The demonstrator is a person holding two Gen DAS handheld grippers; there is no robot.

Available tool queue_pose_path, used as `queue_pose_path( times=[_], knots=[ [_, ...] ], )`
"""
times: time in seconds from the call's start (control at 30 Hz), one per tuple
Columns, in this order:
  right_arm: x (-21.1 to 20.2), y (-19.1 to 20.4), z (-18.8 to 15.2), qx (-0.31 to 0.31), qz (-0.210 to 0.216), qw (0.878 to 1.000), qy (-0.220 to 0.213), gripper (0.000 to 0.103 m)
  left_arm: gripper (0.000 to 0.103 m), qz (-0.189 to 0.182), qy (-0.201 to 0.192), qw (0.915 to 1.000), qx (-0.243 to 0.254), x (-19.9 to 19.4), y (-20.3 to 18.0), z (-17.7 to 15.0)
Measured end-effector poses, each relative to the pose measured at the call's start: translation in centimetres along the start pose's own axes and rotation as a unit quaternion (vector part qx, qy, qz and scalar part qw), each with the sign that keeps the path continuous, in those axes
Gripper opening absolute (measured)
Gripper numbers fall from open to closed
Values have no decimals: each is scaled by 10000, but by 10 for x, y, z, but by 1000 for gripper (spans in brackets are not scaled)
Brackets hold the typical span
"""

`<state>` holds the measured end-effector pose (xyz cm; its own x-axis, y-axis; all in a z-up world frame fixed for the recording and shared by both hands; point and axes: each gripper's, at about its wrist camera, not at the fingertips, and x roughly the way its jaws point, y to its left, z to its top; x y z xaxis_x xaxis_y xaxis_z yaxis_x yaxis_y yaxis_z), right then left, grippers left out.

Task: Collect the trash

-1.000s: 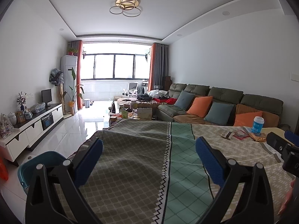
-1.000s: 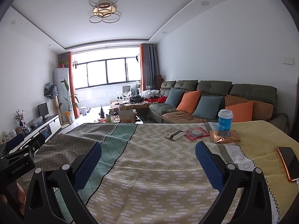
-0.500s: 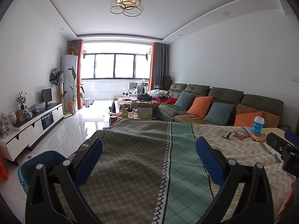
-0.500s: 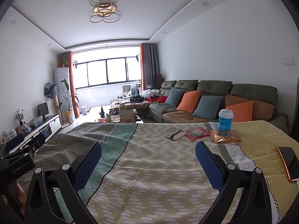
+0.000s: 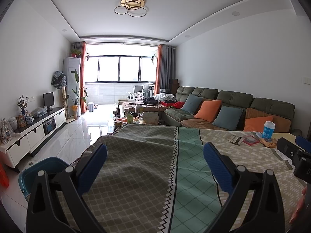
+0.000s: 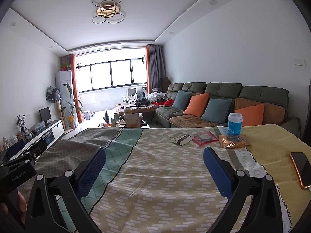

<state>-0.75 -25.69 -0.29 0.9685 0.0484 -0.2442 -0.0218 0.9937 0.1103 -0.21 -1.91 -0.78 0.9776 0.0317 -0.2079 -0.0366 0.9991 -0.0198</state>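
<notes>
On the far right of the cloth-covered table (image 6: 155,174) lie a grey-white wrapper (image 6: 181,139), a red packet (image 6: 205,137) and an orange foil bag (image 6: 233,143), with a blue paper cup (image 6: 235,123) behind them. The same litter shows small in the left wrist view: wrapper (image 5: 236,139), red packet (image 5: 249,140), orange bag (image 5: 269,142), cup (image 5: 269,129). My right gripper (image 6: 154,156) is open, well short of the trash. My left gripper (image 5: 155,151) is open over the table's left part, nothing between its fingers.
A teal bin (image 5: 41,169) stands on the floor by the table's left edge. A phone (image 6: 302,169) lies near the right edge. A green sofa (image 6: 223,97) with cushions runs along the right wall, and a cluttered coffee table (image 5: 136,114) sits beyond.
</notes>
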Motion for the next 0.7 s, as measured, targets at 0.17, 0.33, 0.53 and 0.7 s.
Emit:
queue_pose_path(
  times=[0.17,0.33,0.53,0.7],
  knots=[
    [0,0,0,18,13,10000,3,100,99,-5,10,10000,-6,0,-1,0],
    [0,0,0,2,5,10000,3,100,99,1,11,10000,-6,0,-1,0],
    [0,0,0,4,1,10000,-3,100,99,4,6,10000,-6,0,-1,0],
    [0,0,0,13,13,10000,2,100,99,11,11,10000,-2,1,-1,0]
  ],
)
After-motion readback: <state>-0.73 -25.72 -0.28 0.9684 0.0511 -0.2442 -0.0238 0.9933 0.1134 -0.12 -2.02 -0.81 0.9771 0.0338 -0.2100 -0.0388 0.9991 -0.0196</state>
